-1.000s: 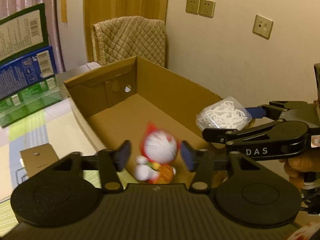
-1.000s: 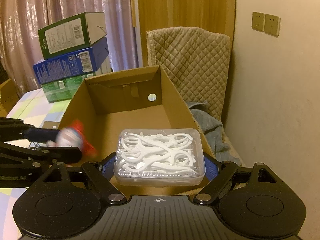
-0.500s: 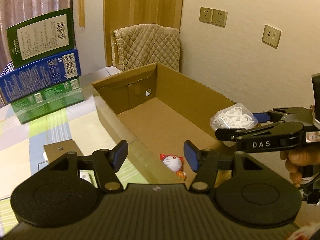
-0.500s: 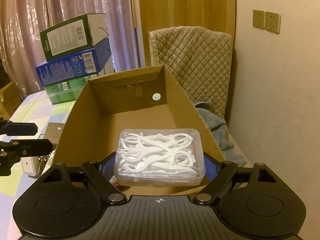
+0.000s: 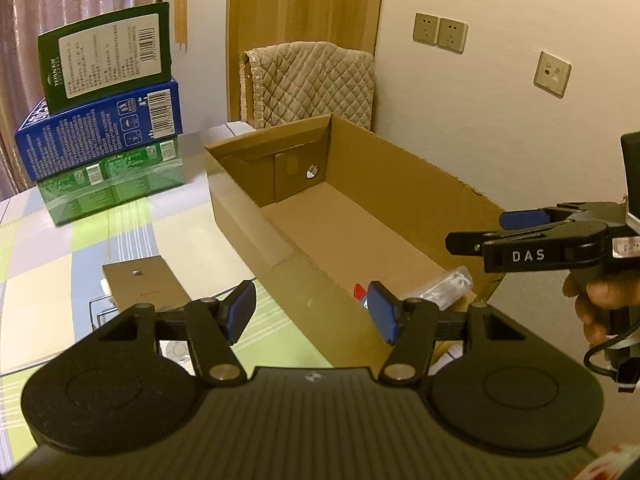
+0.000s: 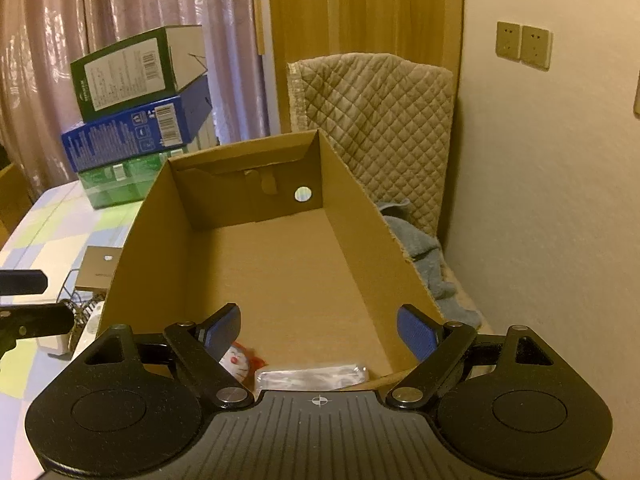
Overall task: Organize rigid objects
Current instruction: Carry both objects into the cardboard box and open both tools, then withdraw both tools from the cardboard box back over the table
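An open cardboard box [image 5: 420, 184] [image 6: 360, 216] stands on the table. A red and white Doraemon toy [image 6: 240, 360] lies at its near end; only a sliver of it [image 5: 359, 294] shows in the left wrist view. A clear plastic case of white floss picks [image 6: 312, 376] [image 5: 448, 288] lies beside the toy in the box. My left gripper [image 5: 312, 312] is open and empty over the box's near left wall. My right gripper [image 6: 320, 328] is open and empty above the case; it also shows in the left wrist view [image 5: 516, 228].
Stacked green and blue cartons [image 5: 104, 120] [image 6: 136, 120] stand at the far left of the checked tablecloth. A small tan box [image 5: 144, 284] and a wire rack [image 6: 80, 304] lie left of the cardboard box. A quilted chair back [image 6: 372, 120] and a grey cloth [image 6: 420, 248] are behind and right.
The left gripper dropped the toy into the box and drew back leftward. The right gripper opened and the floss pick case fell into the box beside the toy.
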